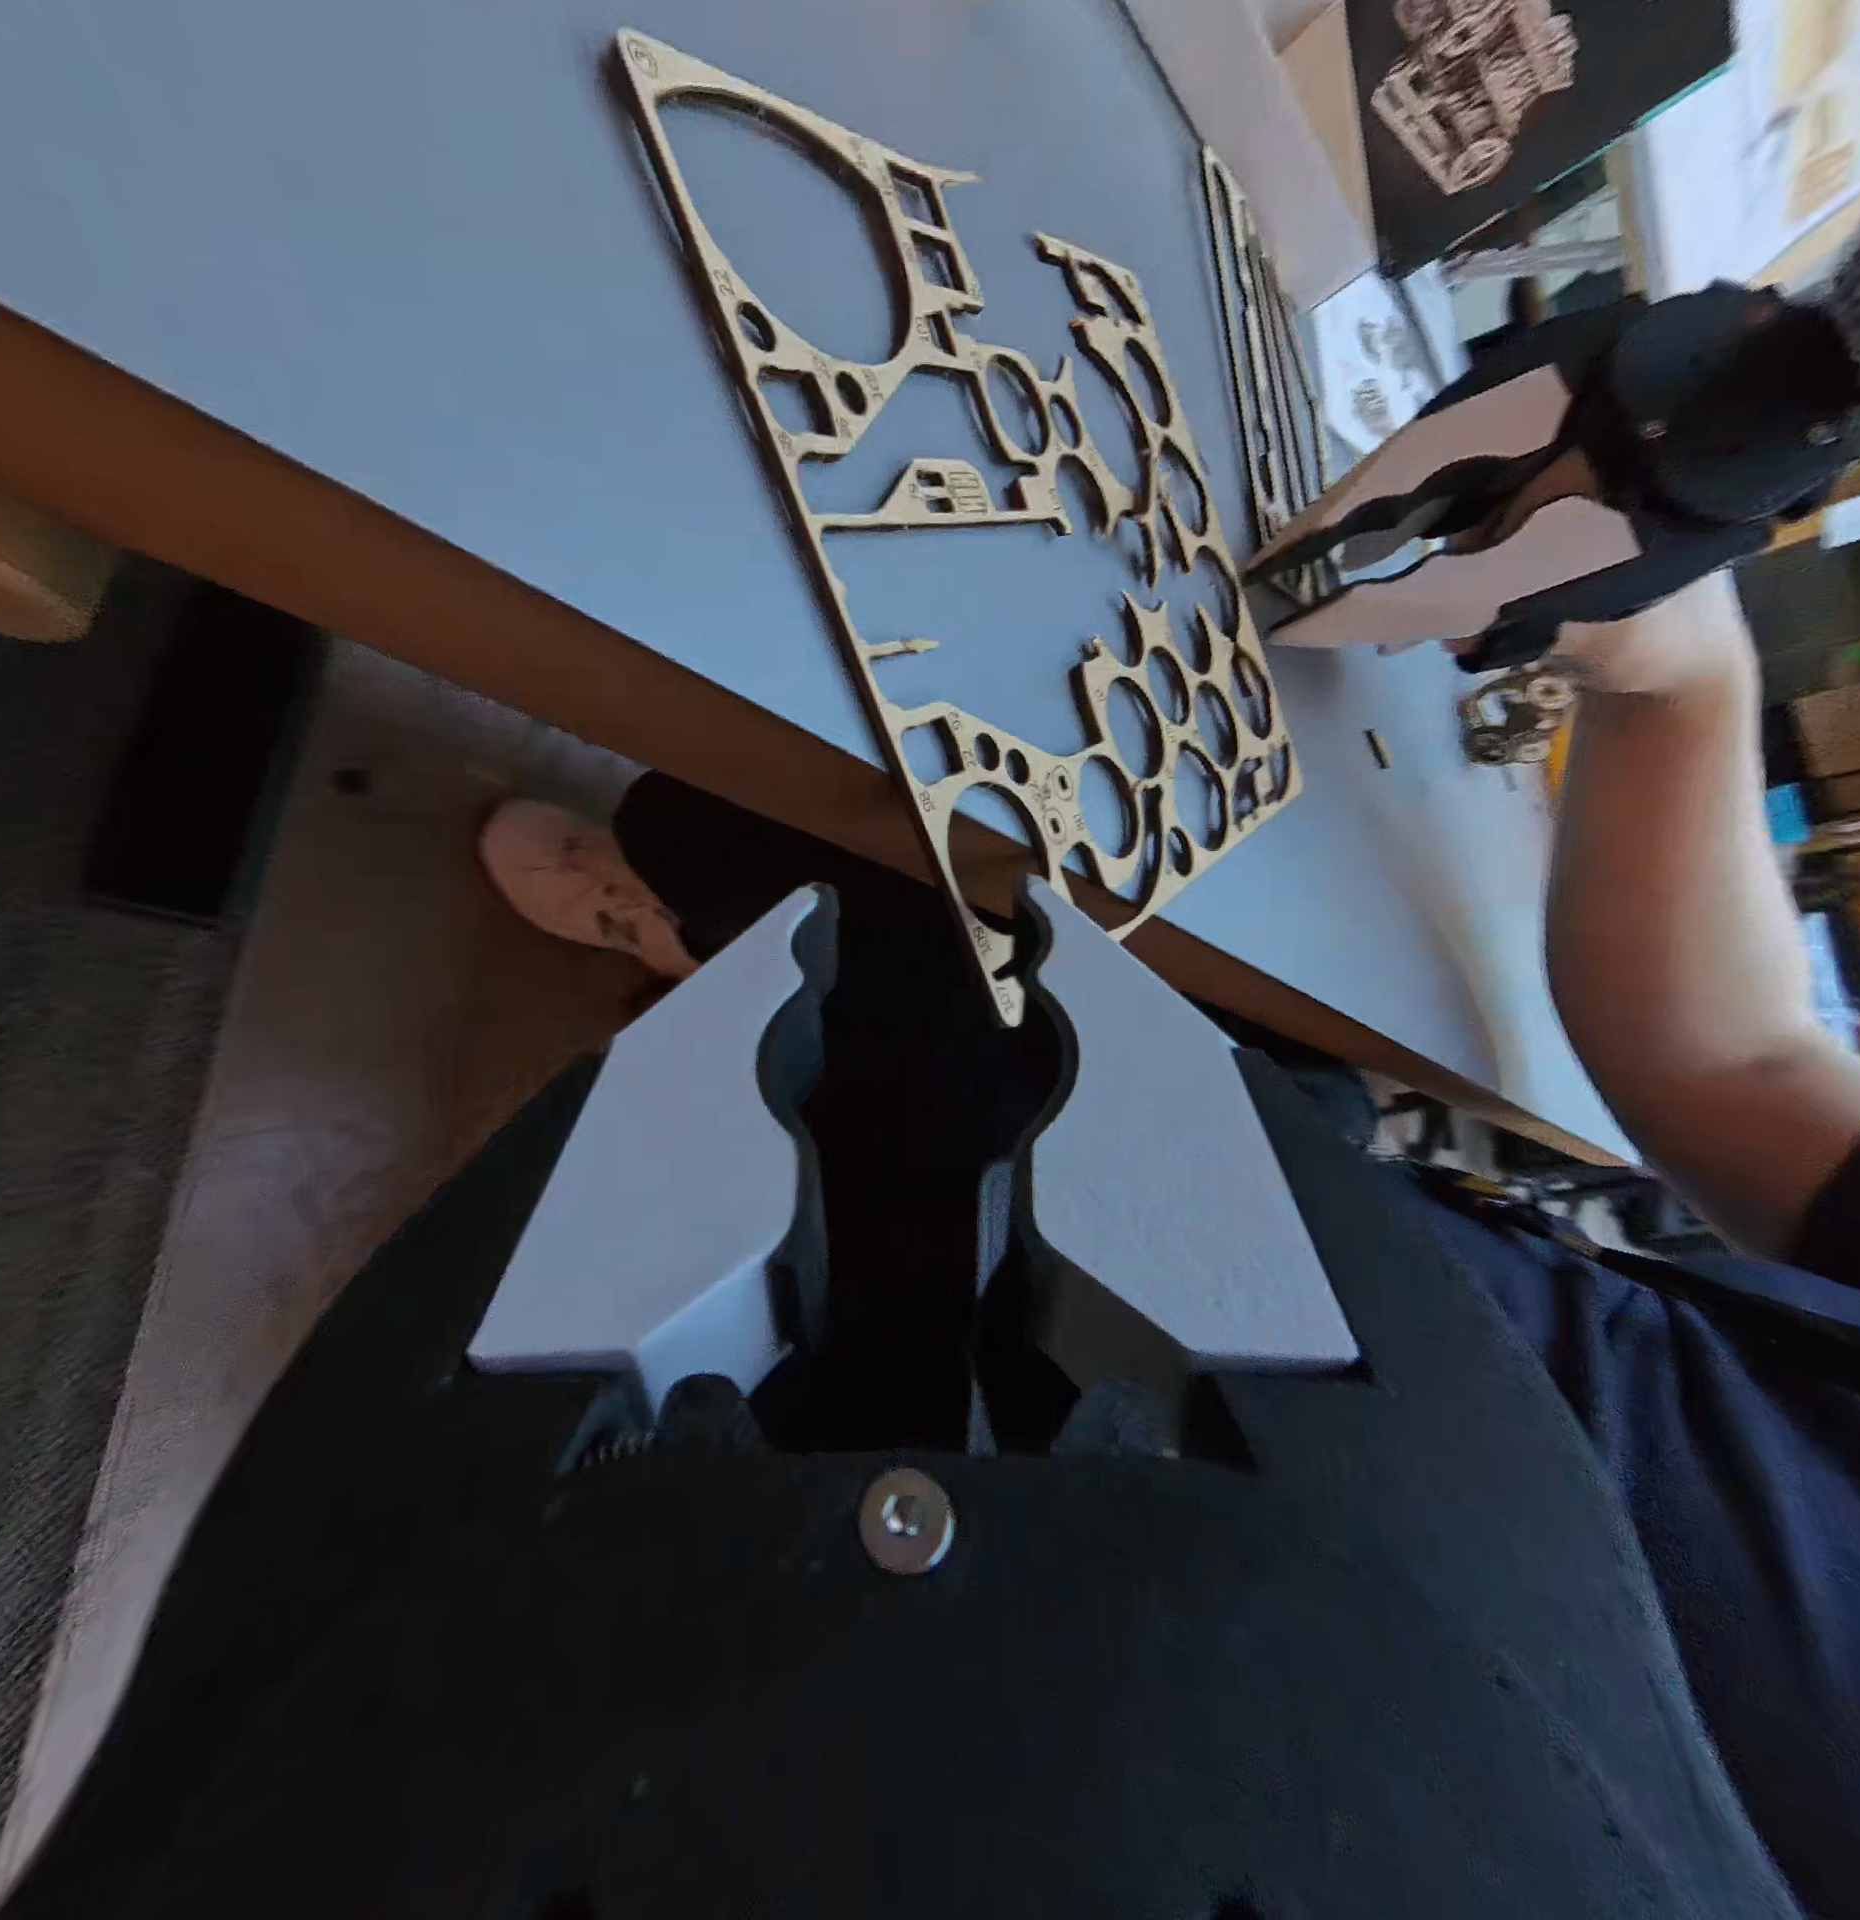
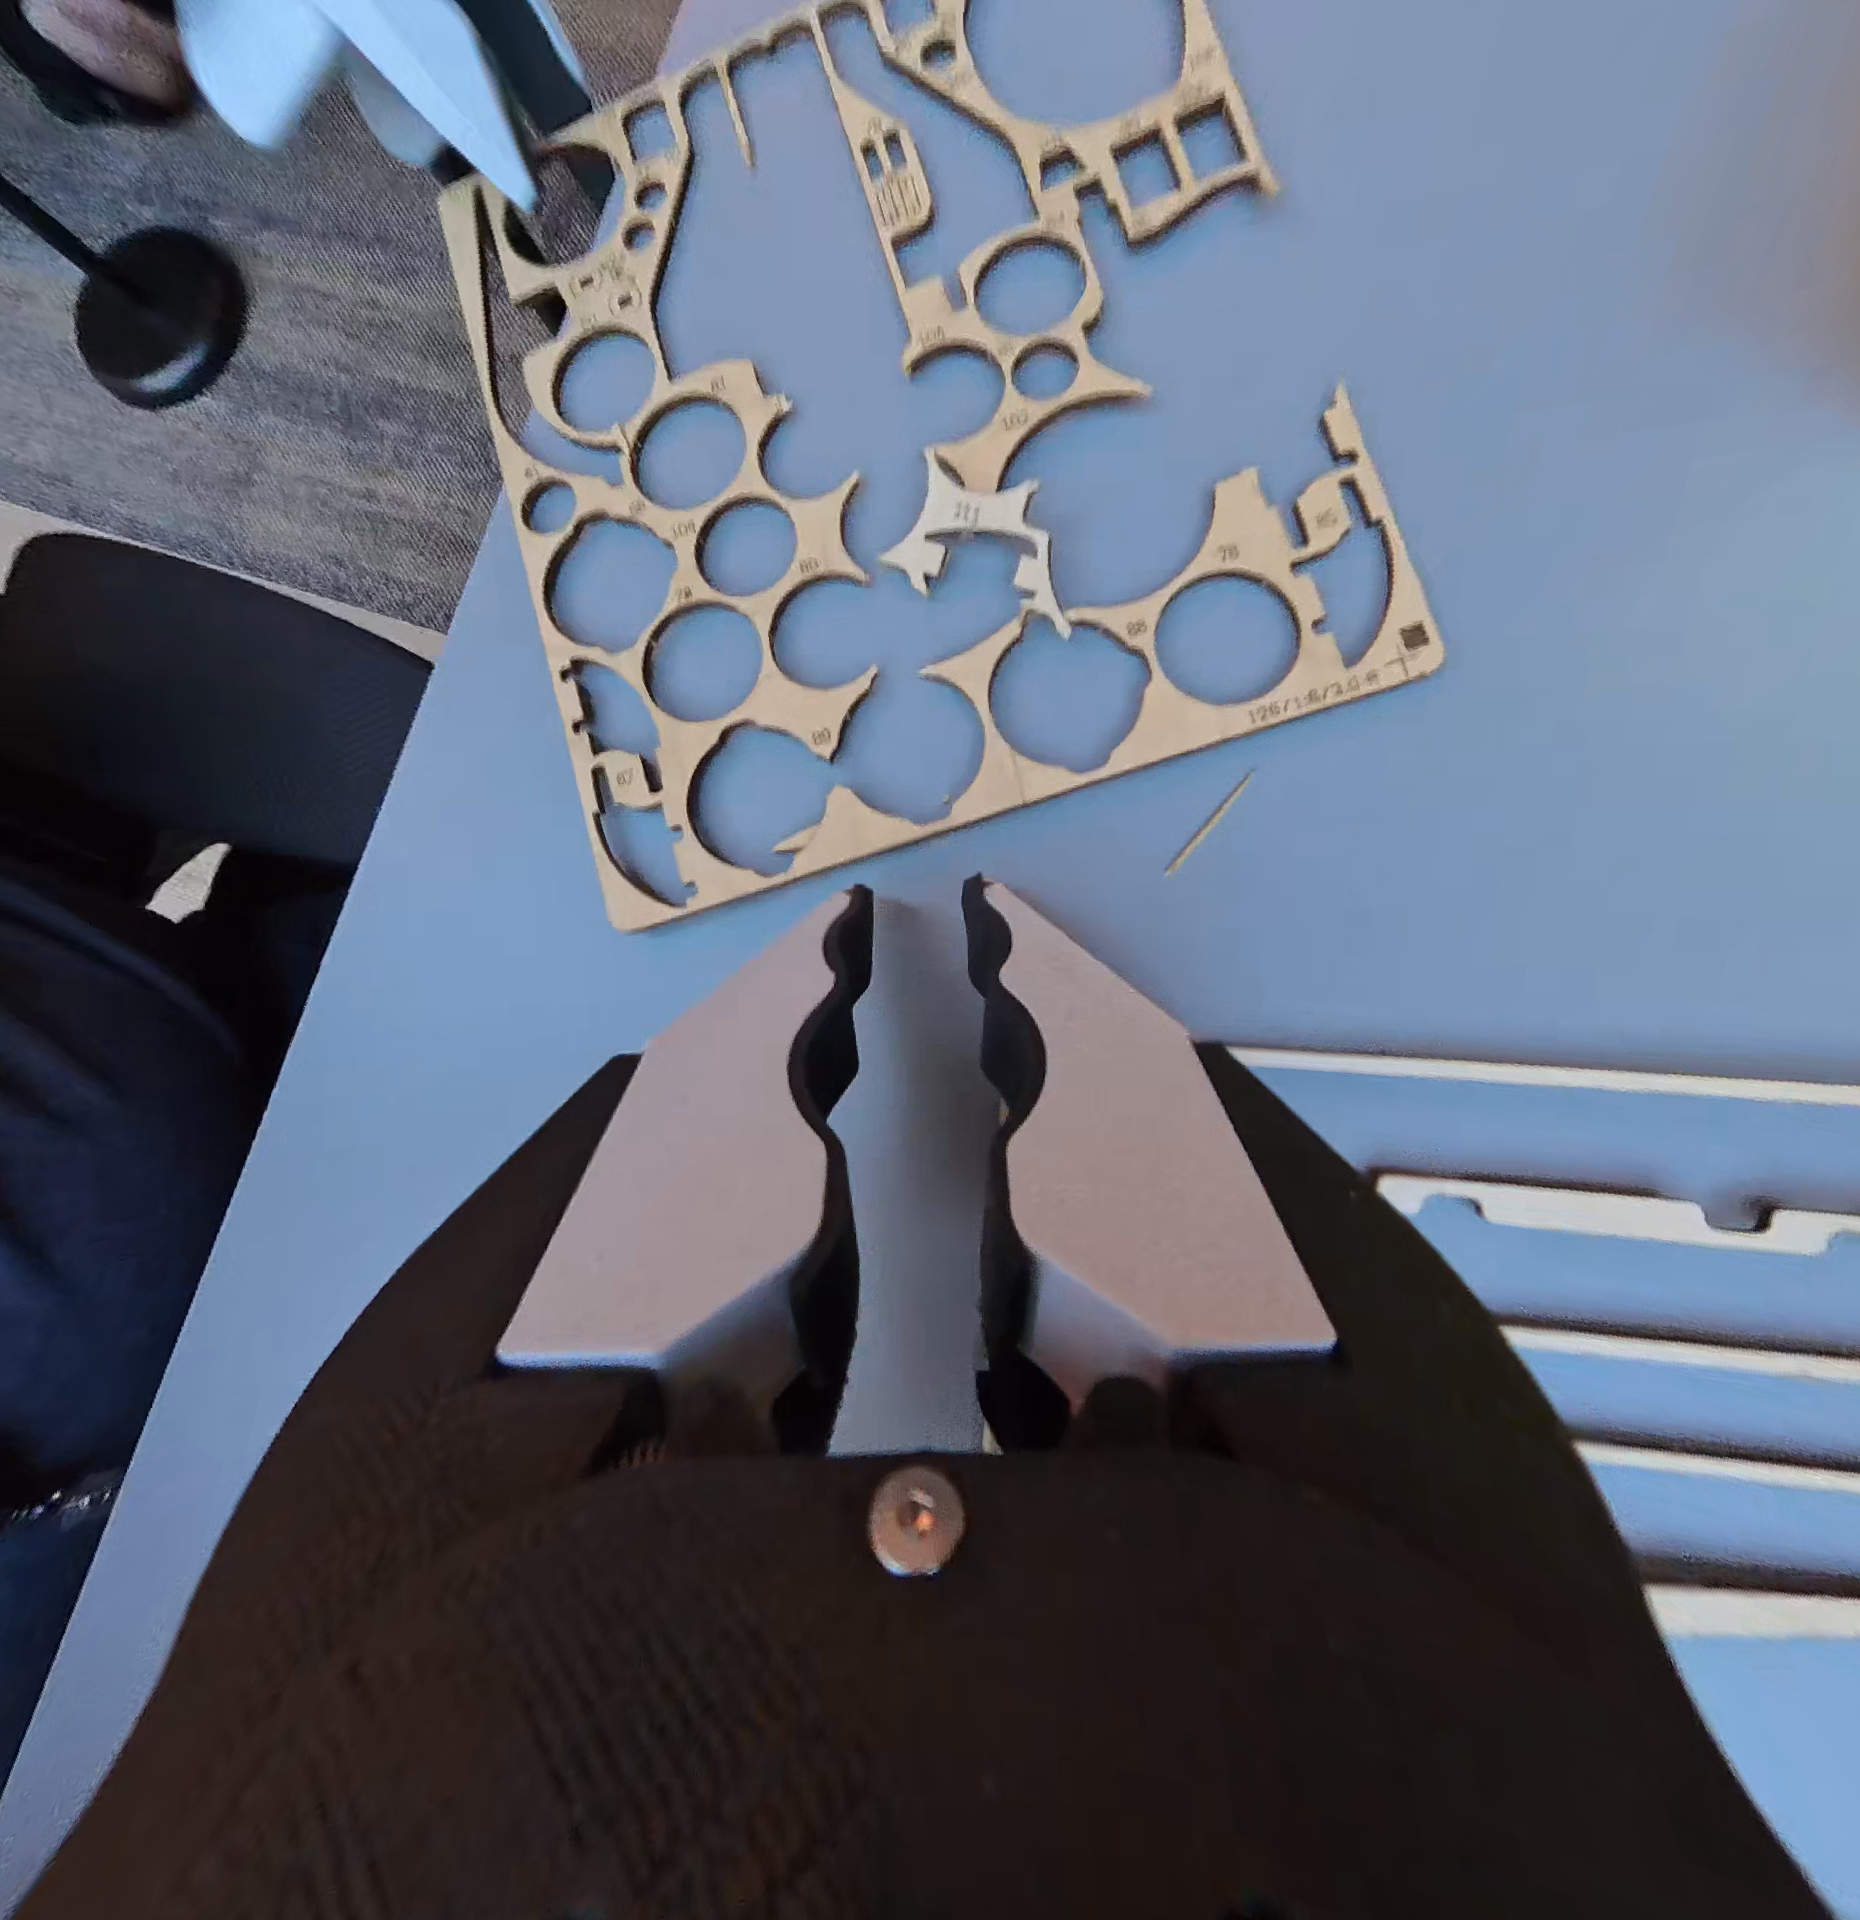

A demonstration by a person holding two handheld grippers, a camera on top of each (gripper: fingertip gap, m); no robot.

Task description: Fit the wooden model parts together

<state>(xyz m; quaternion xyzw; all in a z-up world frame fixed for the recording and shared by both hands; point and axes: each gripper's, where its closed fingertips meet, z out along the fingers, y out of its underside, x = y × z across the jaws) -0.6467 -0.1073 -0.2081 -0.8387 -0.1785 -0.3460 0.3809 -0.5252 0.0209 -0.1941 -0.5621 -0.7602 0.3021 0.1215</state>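
A flat wooden sheet (image 1: 905, 447) with several round and odd cut-outs lies on the grey table (image 1: 334, 260). One corner of it juts over the table's near edge. My left gripper (image 1: 926, 888) is open below that edge, with the jutting corner between its jaws, close to the right finger (image 1: 1113, 1091). My right gripper (image 2: 915, 888) is open a little and empty, just short of the sheet's near edge (image 2: 801, 873). It also shows in the left wrist view (image 1: 1269, 592). A pale loose scrap (image 2: 967, 520) lies inside the sheet.
A thin wooden stick (image 2: 1206, 826) lies by the sheet. More wooden sheets (image 2: 1632, 1216) lie to the right of my right gripper. A dark kit box (image 1: 1508, 125), a small built model (image 1: 1513, 717) and a person's arm (image 1: 1653, 935) are at the right. About 20 cm separates my left fingertips from my right.
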